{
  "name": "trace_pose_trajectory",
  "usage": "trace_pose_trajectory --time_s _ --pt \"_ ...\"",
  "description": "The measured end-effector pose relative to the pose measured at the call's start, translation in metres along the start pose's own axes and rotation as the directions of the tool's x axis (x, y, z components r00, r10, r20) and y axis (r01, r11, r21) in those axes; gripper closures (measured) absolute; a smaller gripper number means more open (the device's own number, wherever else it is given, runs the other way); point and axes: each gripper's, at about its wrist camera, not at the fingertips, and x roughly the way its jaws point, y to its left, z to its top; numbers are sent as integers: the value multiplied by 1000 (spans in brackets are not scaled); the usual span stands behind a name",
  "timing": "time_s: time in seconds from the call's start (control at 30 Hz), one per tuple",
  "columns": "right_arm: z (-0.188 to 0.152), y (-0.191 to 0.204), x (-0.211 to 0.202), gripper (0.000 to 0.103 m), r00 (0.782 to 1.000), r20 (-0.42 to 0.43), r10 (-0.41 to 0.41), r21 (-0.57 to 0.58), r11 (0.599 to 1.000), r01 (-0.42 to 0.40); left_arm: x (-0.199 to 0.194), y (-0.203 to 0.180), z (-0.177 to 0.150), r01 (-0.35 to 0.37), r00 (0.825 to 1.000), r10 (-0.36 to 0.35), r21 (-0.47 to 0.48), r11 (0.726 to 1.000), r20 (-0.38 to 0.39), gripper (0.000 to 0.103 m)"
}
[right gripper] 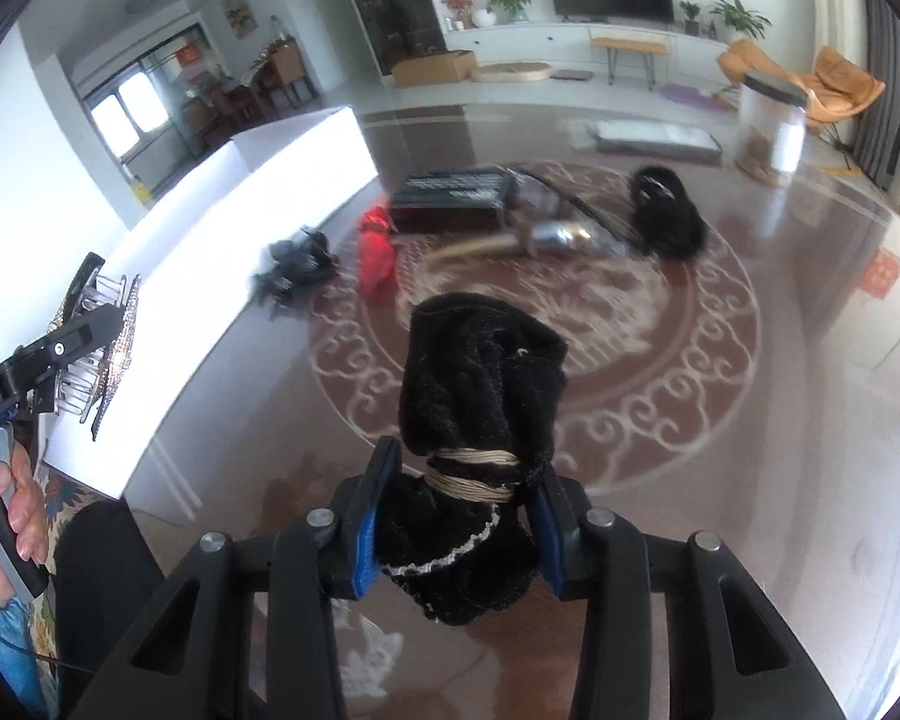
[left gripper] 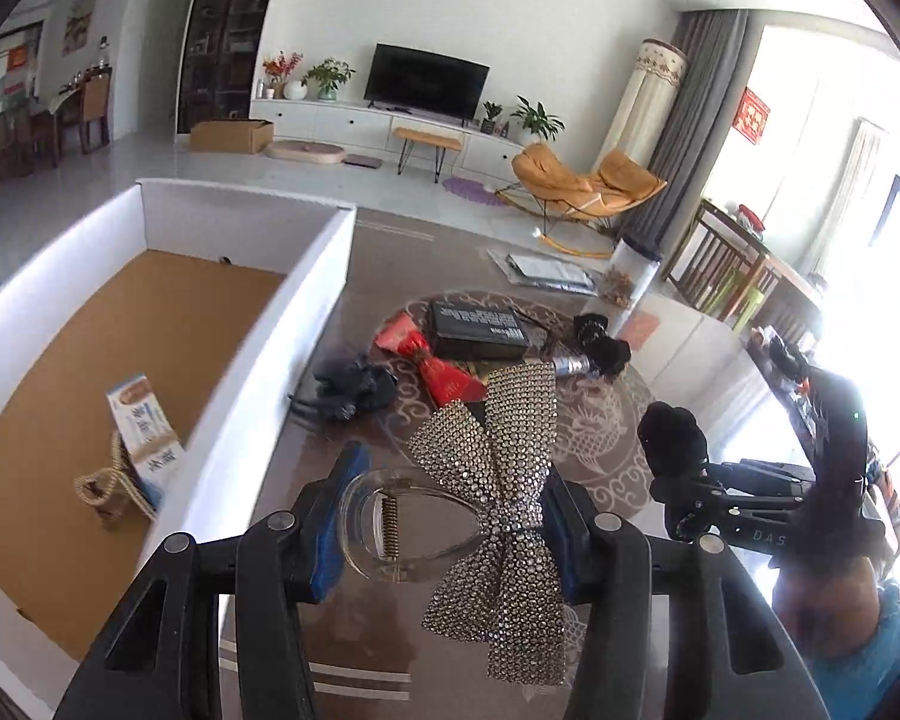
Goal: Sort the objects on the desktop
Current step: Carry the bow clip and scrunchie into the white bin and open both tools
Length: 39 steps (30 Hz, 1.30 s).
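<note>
A living room with a television and orange chairs lies behind a glossy brown table patterned with pale scrollwork, where a white-walled box with a brown floor sits at the left. The left gripper pinches a clear hair claw bearing a rhinestone bow, lifted above the table just right of the box. The right gripper clamps a black cloth bundle bound with tan string, raised above the table; a black case, red packets and dark hair pieces lie beyond.
</note>
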Motion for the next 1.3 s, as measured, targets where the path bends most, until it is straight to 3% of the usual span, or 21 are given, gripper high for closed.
trace_pose_trajectory --time_s 0.07,0.17,0.33,0.47,0.67,0.73,0.77,0.87,0.93,1.03,1.1,1.2,1.3 --pt "29 39 0 62 998 30 53 -74 996 -51 -21 29 18 -55 998 56 -31 998 27 51" --pt "67 104 3 62 987 57 152 -180 974 -140 -39 85 33 -186 982 189 -99 978 17 51" --pt "105 210 29 62 947 -9 322 -292 905 -311 -44 180 27 -340 941 331 -249 907 -78 51" --pt "91 288 71 61 914 -145 379 -382 830 -405 -34 220 13 -407 913 377 -282 869 -156 51" --pt "52 351 135 59 899 -306 313 -449 785 -426 -13 247 0 -455 885 396 -273 847 -246 51" --pt "42 355 148 52 900 -338 276 -465 782 -415 -8 254 -3 -469 875 398 -284 836 -274 50" --pt "40 357 152 40 902 -338 267 -472 782 -408 -6 256 -5 -476 871 402 -288 831 -281 50" --pt "38 349 151 22 909 -308 282 -471 784 -404 -6 257 -8 -500 860 428 -288 817 -278 38" --pt "40 341 145 19 912 -280 300 -464 789 -402 -9 253 -9 -530 844 467 -279 801 -263 29" --pt "46 318 129 19 921 -210 328 -446 806 -389 -16 245 -7 -552 833 501 -281 785 -234 29" --pt "47 296 111 16 928 -135 348 -430 823 -371 -23 232 -4 -540 841 502 -280 793 -201 29" --pt "44 253 89 4 945 -11 327 -409 861 -303 -30 193 4 -499 866 483 -244 831 -125 29" --pt "32 194 79 3 967 78 244 -377 905 -198 -30 135 9 -414 910 411 -184 892 -54 27"
